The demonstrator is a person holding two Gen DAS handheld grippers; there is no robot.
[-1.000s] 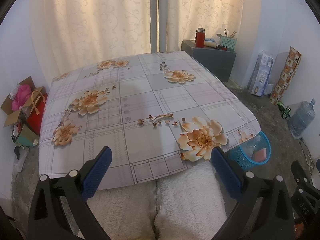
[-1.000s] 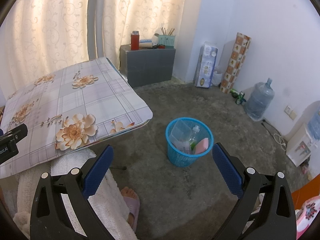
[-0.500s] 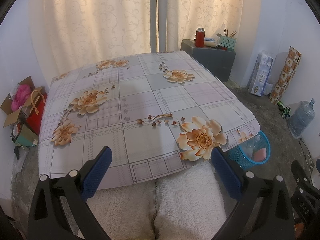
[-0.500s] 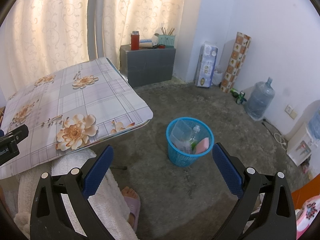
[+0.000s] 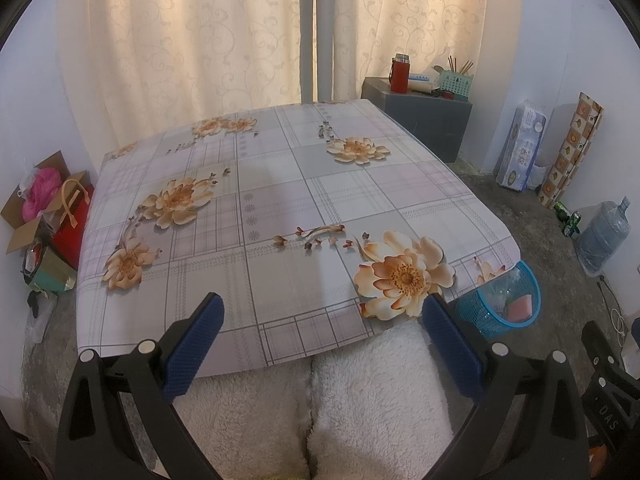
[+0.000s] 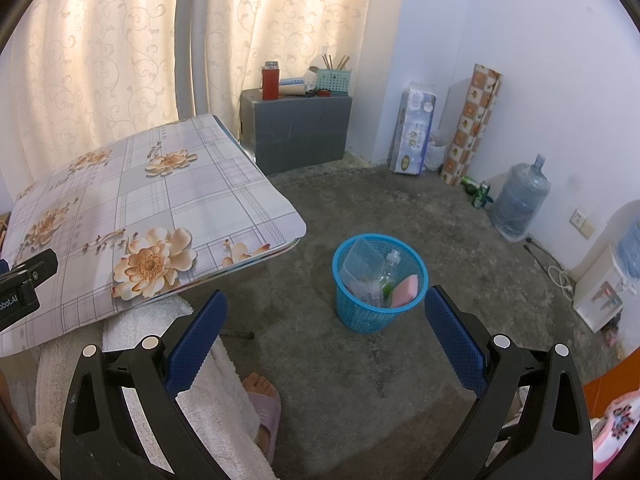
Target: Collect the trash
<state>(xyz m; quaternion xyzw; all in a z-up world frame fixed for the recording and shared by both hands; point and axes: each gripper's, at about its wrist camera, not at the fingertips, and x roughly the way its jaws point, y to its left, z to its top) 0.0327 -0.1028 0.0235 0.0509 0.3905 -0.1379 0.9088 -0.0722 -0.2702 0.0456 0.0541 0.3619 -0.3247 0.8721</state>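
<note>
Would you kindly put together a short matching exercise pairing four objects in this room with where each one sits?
Things:
1. blue basket
2. red flask
3. water jug
4. pink sponge

Places:
A. on the grey cabinet by the curtains
B. inside the basket, with a clear bottle
C. on the floor just off the table's near corner
D. on the floor against the right-hand wall

Pairs: 1-C, 2-A, 3-D, 4-B
</note>
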